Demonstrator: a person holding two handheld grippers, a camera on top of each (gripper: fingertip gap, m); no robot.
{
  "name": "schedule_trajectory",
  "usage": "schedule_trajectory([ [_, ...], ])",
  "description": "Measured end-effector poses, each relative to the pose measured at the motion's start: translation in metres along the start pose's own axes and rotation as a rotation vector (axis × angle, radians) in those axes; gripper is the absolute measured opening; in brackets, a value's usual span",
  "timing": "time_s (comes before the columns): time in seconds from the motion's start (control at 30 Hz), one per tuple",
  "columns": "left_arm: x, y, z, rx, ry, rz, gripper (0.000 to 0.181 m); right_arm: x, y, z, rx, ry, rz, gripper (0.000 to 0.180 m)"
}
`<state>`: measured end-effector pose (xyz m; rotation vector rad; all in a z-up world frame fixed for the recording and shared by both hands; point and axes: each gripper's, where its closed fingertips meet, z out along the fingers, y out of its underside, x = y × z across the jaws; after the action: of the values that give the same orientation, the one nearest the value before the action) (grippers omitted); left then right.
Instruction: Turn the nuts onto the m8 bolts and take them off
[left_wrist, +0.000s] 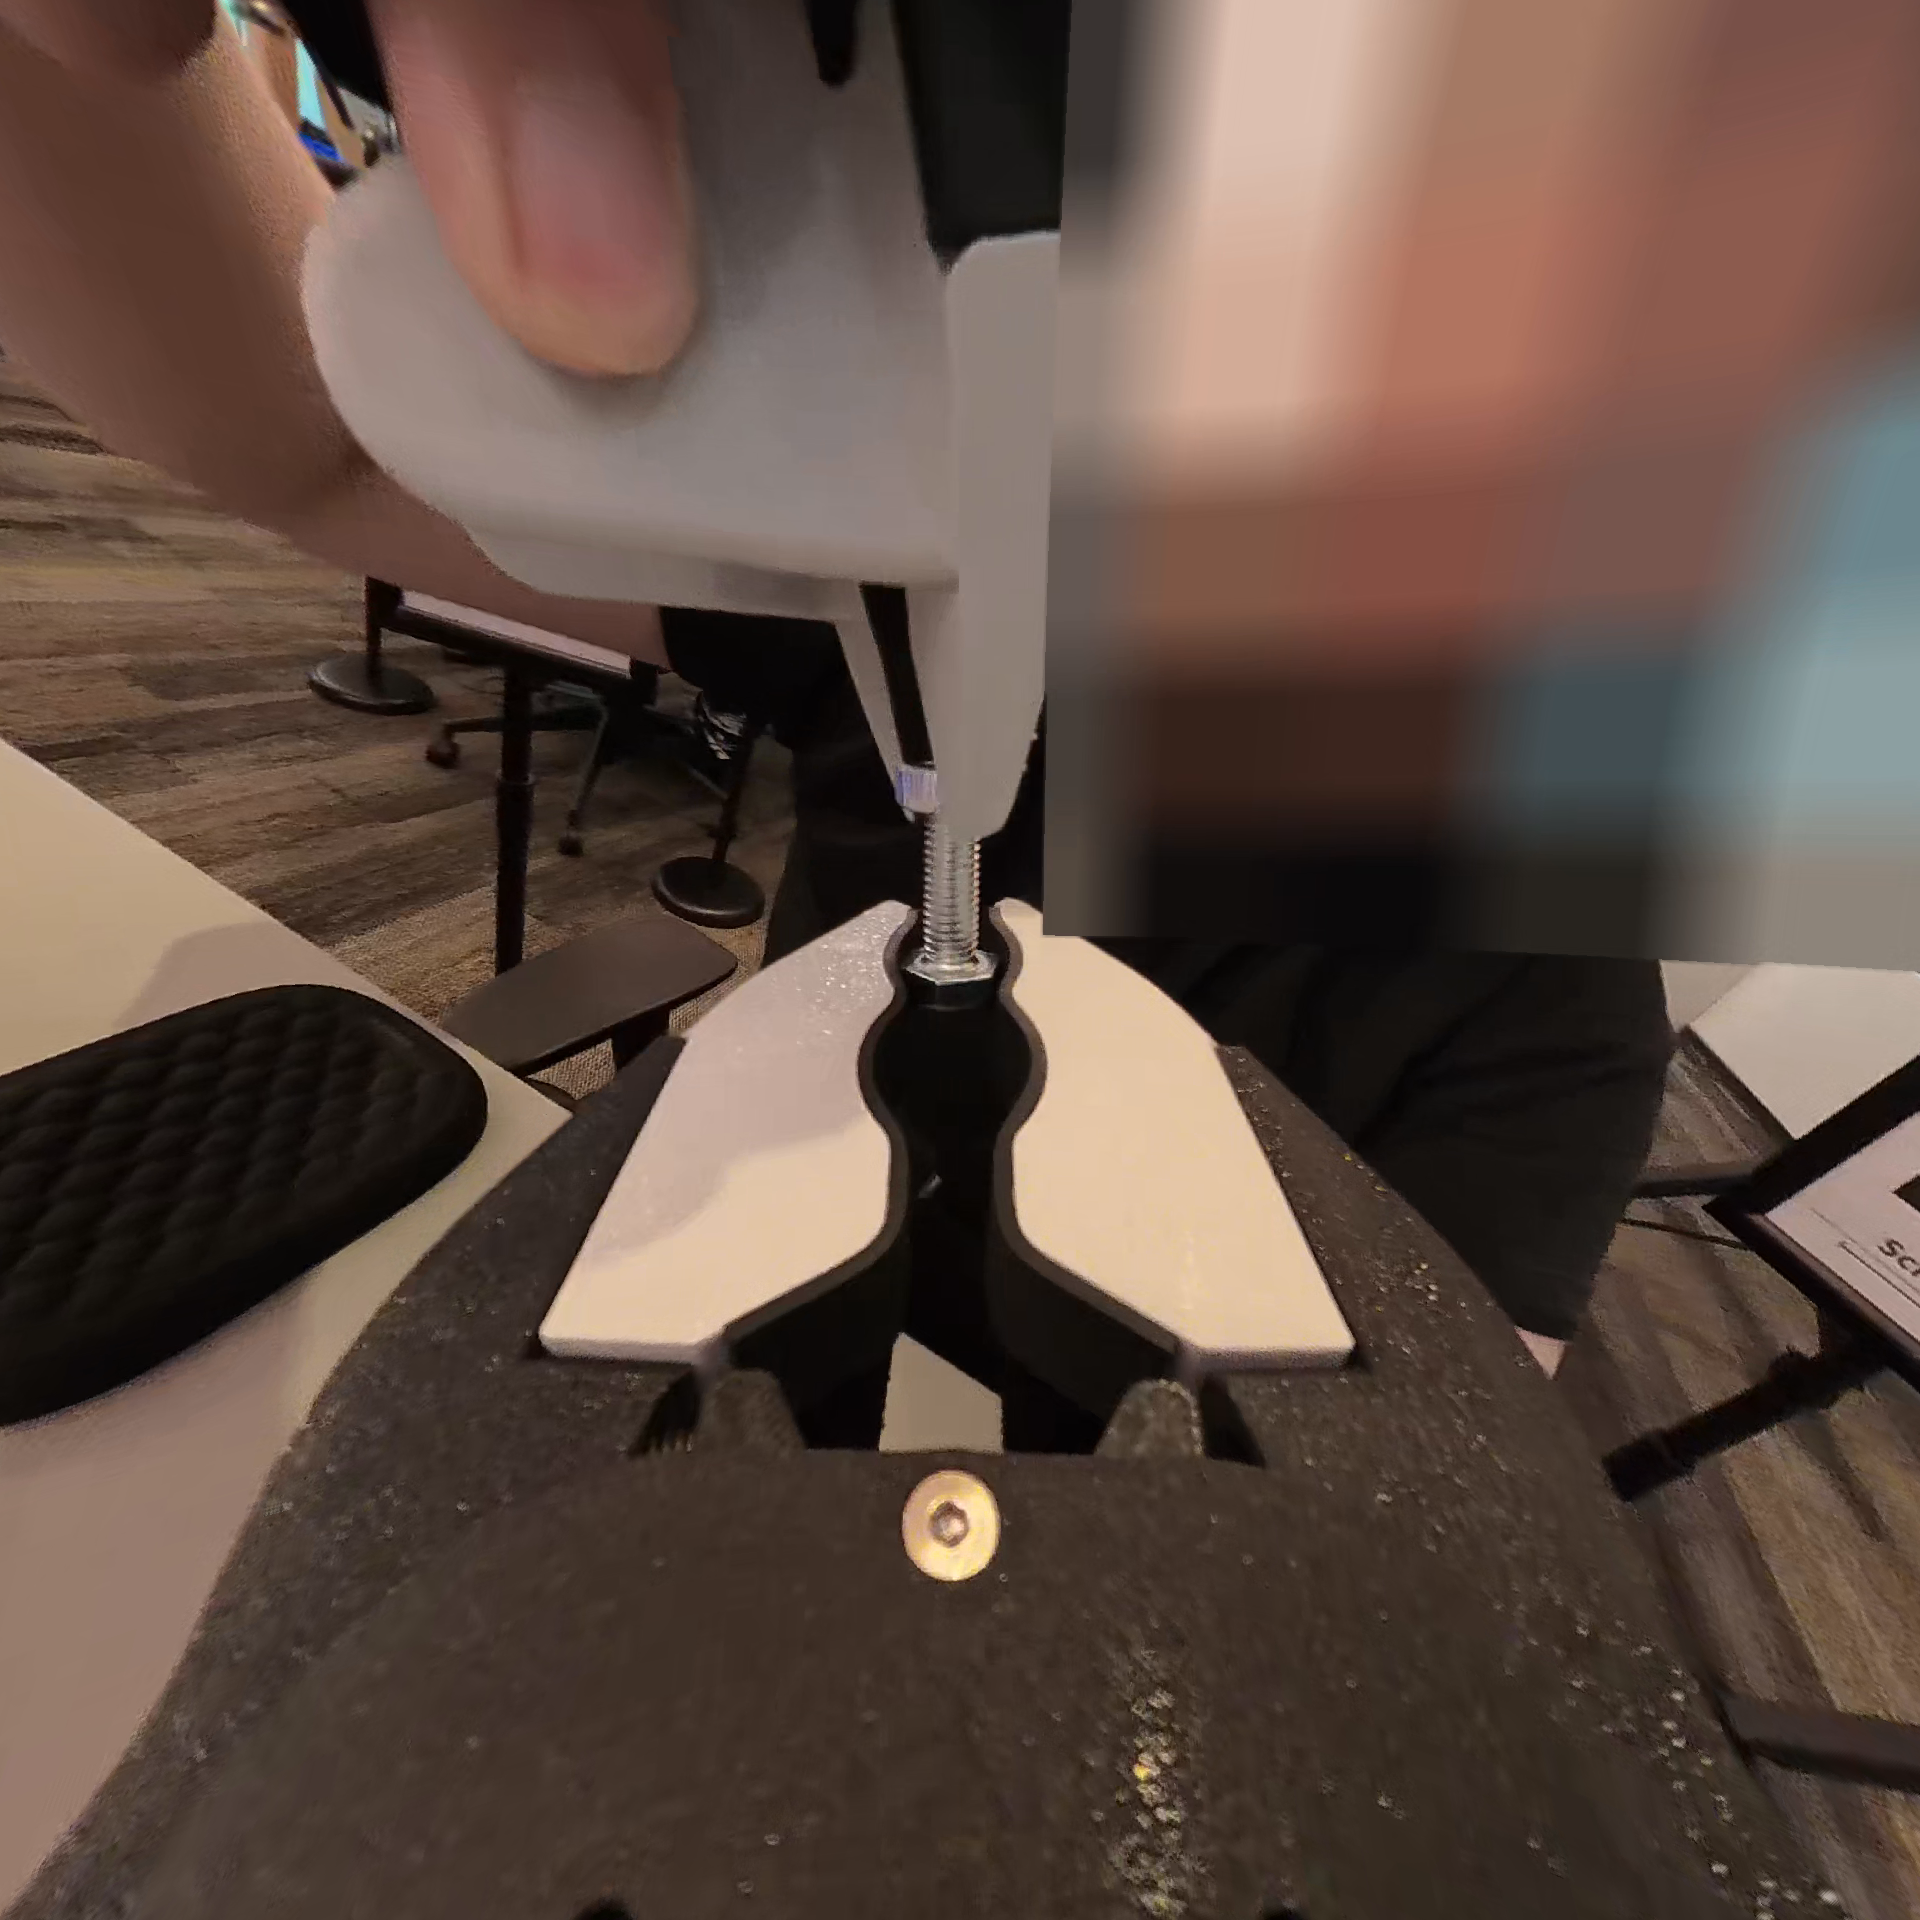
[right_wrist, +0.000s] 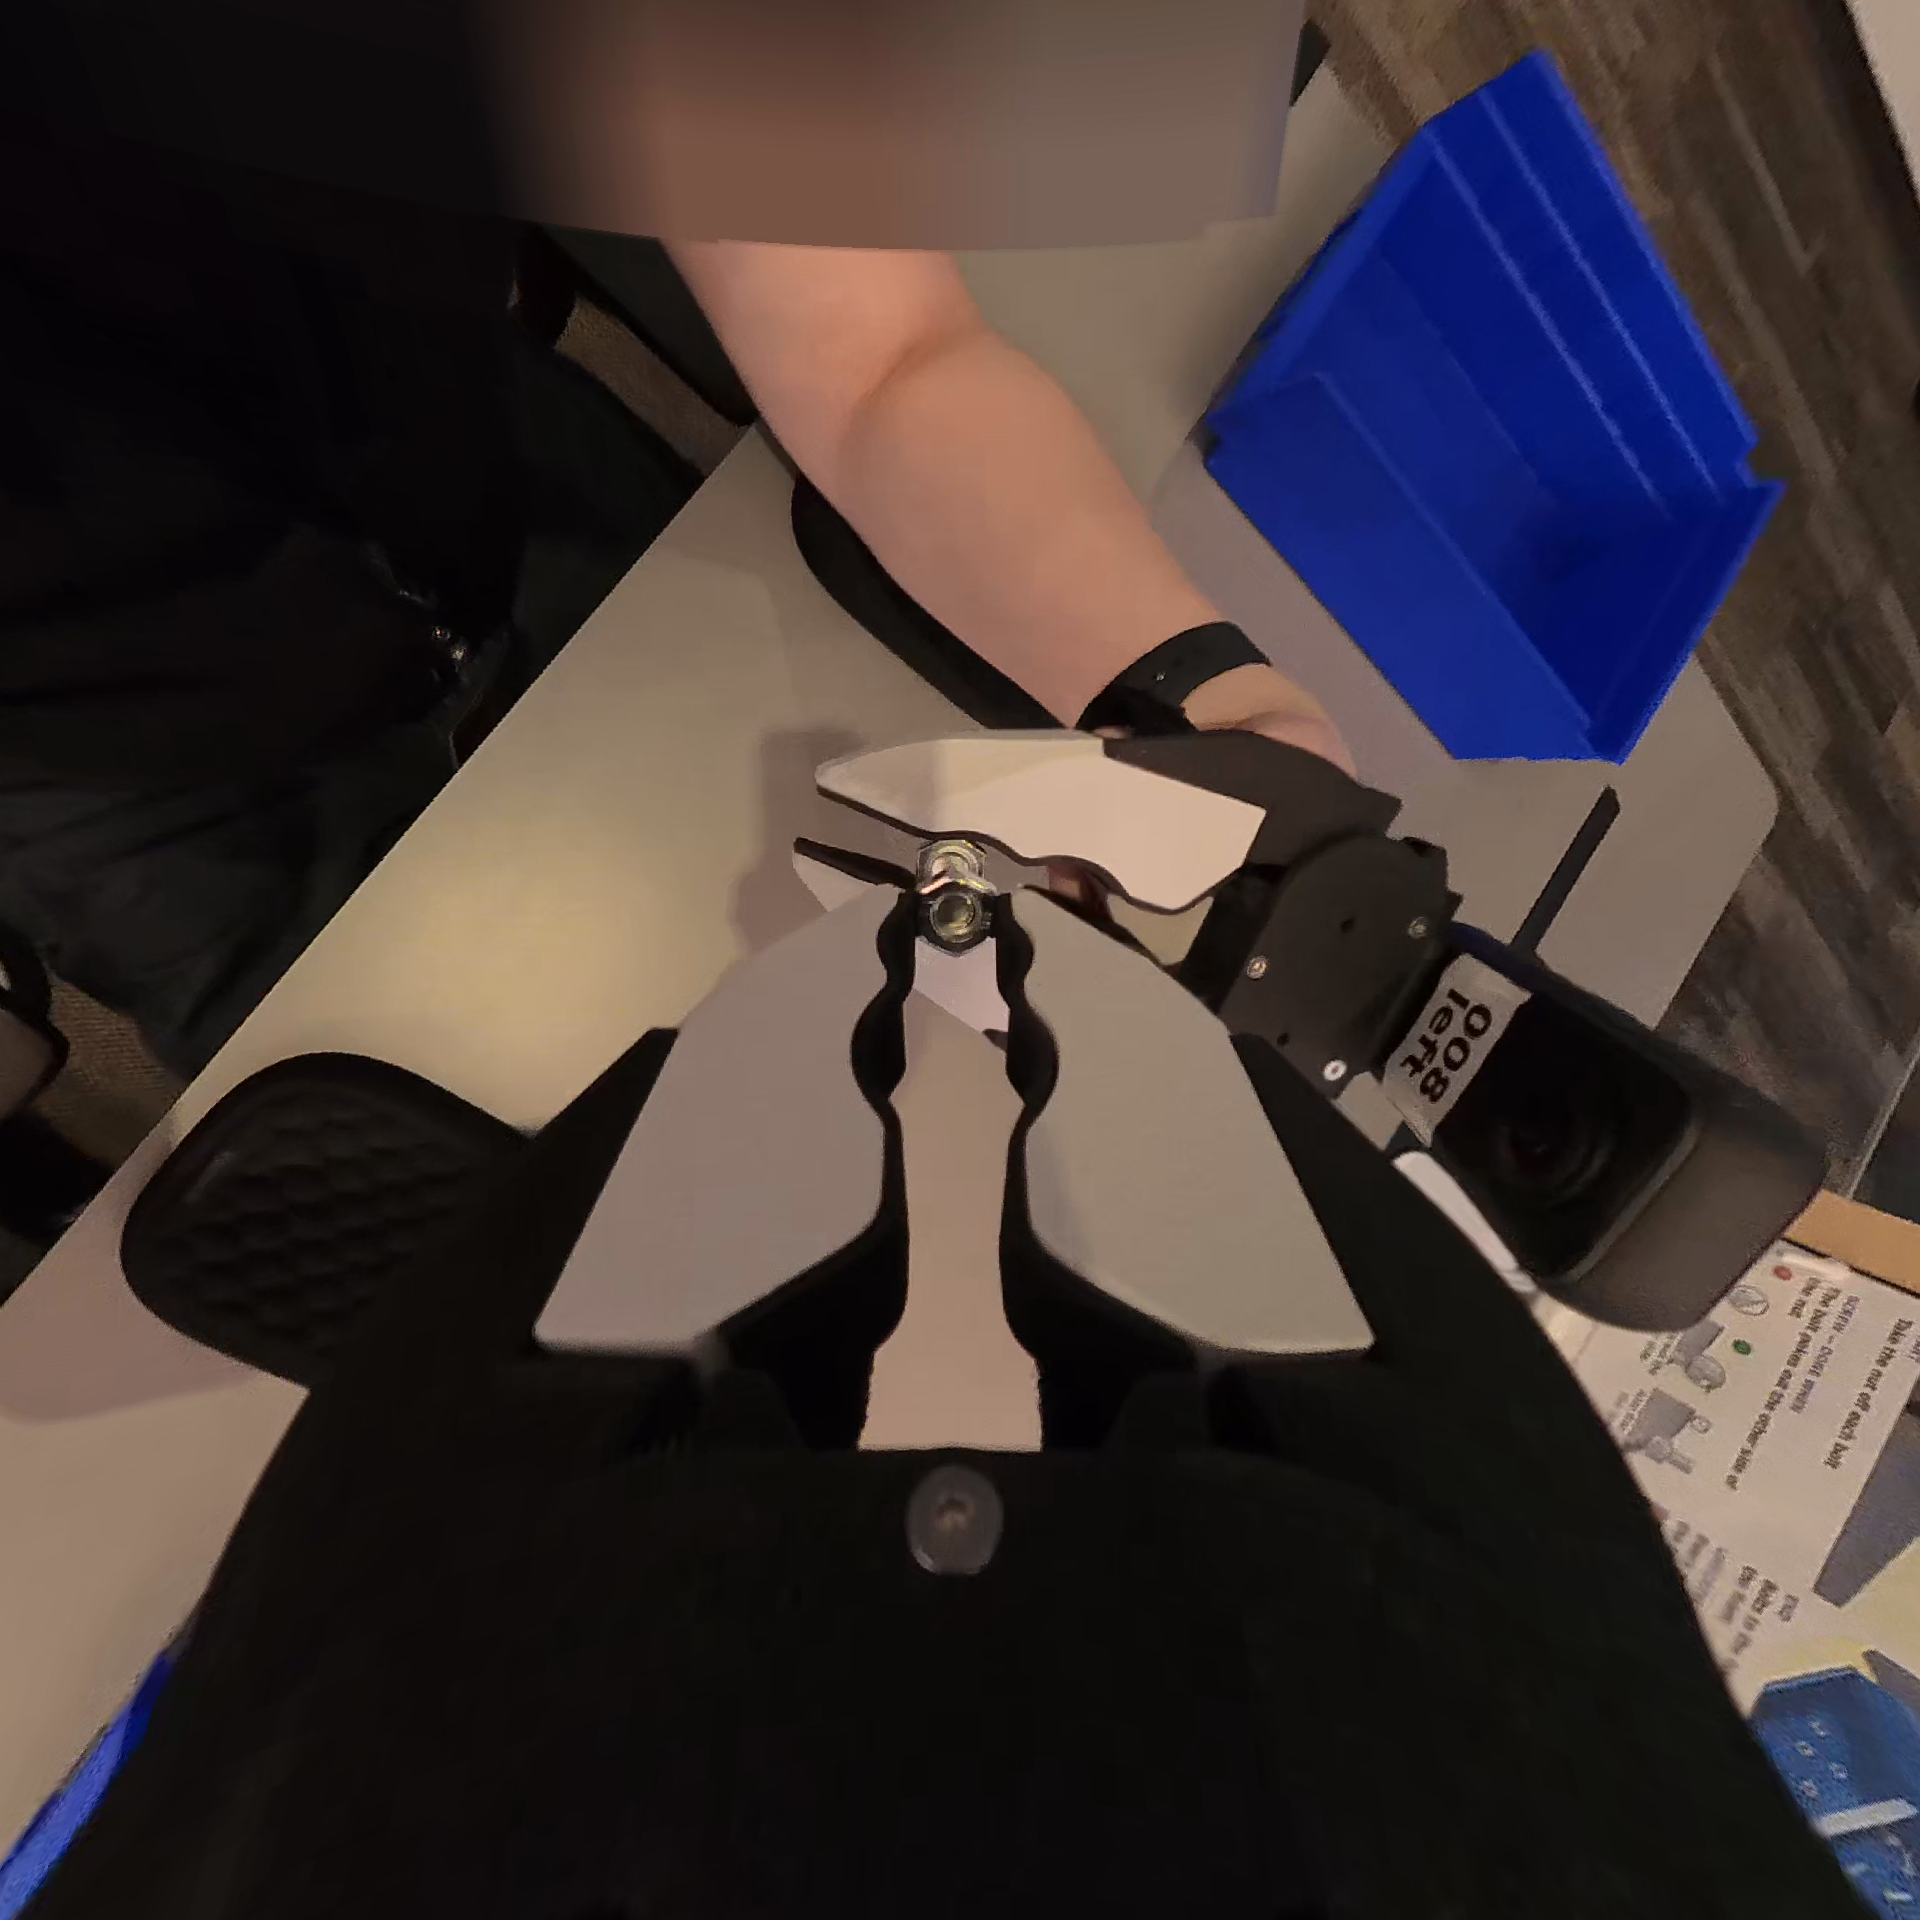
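Your left gripper (left_wrist: 951, 951) was pinched on the nut (left_wrist: 951, 971) at its fingertips, with the threaded m8 bolt (left_wrist: 951, 883) rising straight up from it. Your right gripper (left_wrist: 925, 795) came down from above and clamped the bolt's head. From the right wrist view, that gripper (right_wrist: 951, 914) looked down the bolt's axis, the left gripper (right_wrist: 956, 862) crossing in from the right. Farther off, a black wrist rest (right_wrist: 312, 1195) lay on the white table (right_wrist: 582, 852), and a blue bin (right_wrist: 1496, 416) stood beyond your forearm (right_wrist: 987, 468).
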<state>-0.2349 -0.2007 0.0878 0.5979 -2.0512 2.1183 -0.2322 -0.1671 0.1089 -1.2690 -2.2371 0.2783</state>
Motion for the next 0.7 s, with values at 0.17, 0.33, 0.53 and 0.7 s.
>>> schedule_trajectory([
  [0.17,-0.010,-0.004,-0.006,0.020,-0.090,0.001,0.011,0.004,0.009,-0.003,0.003,0.009,0.087,0.014],
  [0.33,-0.018,-0.008,-0.008,0.034,-0.148,0.010,0.011,0.009,0.014,-0.007,0.002,0.036,0.123,0.029],
  [0.53,-0.047,-0.030,-0.047,0.132,-0.519,0.098,0.011,0.053,0.031,-0.041,0.088,0.254,0.359,0.036],
  [0.7,-0.079,-0.058,-0.128,0.213,-1.206,0.266,0.011,0.103,0.069,-0.072,0.222,0.421,0.938,0.037],
])
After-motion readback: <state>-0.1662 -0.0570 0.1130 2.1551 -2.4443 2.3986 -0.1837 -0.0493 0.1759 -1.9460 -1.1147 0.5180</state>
